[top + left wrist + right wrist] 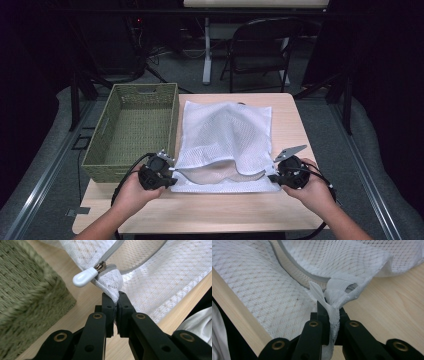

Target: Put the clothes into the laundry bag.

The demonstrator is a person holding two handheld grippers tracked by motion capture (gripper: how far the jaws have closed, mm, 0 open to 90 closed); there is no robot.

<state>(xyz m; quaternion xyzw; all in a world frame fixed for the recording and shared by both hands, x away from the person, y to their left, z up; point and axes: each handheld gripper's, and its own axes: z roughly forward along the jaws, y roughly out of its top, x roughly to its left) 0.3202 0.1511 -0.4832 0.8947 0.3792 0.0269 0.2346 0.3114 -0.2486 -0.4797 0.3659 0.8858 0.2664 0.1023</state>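
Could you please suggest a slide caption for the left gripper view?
Left tool pinching the corner of a white mesh laundry bag beside its zipper pull, green woven basket alongside.

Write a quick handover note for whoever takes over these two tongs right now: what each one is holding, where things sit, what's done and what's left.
Left tongs: shut on the mesh laundry bag, at its near left corner beside the white zipper pull.
Right tongs: shut on the bag's near right corner.
The bag lies on the table, zipper open, mouth gaping toward the person. The woven basket stands left of it.
Done: both corners gripped.
Left: probably moving the bag to the basket, or filling it; unclear which.
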